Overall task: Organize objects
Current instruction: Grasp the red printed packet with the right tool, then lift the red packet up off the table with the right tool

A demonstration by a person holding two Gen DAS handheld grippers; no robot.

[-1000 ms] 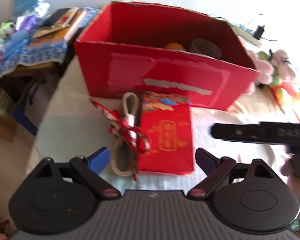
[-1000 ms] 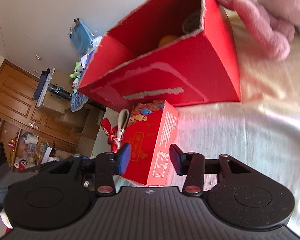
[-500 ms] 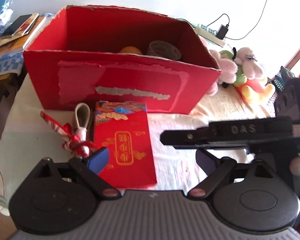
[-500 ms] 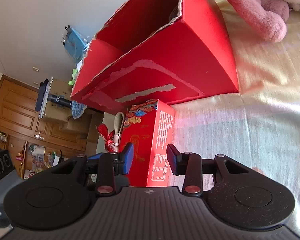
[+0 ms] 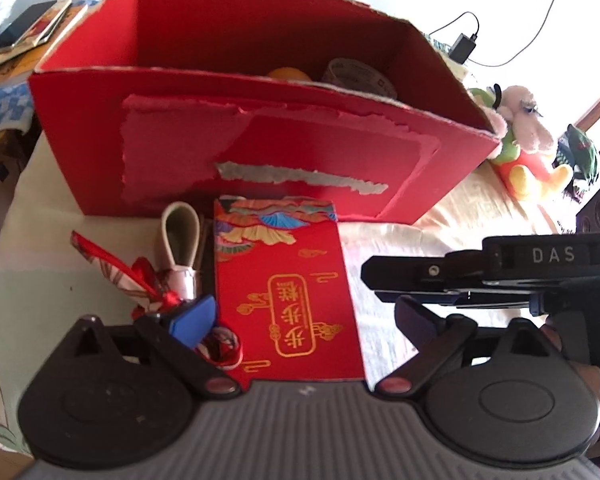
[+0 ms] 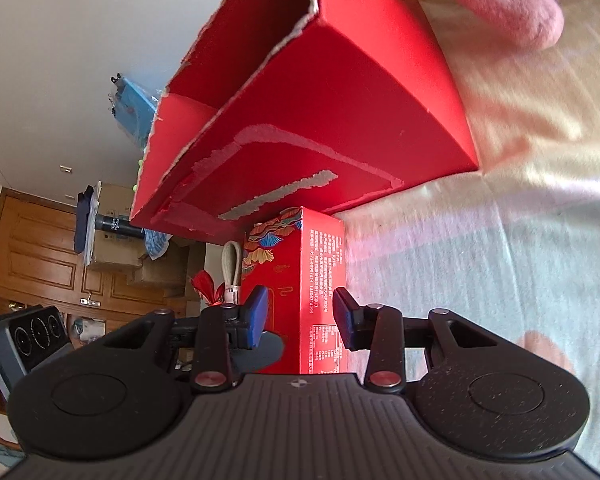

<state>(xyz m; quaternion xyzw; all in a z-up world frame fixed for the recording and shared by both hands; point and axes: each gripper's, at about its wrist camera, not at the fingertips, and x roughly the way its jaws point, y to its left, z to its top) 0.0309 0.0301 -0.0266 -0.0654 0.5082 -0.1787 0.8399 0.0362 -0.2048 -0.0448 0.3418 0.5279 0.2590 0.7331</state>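
With two items seemingly in the red carton (image 5: 260, 152), our open right gripper (image 6: 300, 314) straddles the gift box (image 6: 316, 280); our left gripper (image 5: 304, 316) gapes empty.

I see a red carton (image 5: 260, 152) with pale torn patches; in front of it, a red packet (image 5: 284, 296) with gold lettering and a multicoloured fan motif, beside red ribbon (image 5: 148, 284).
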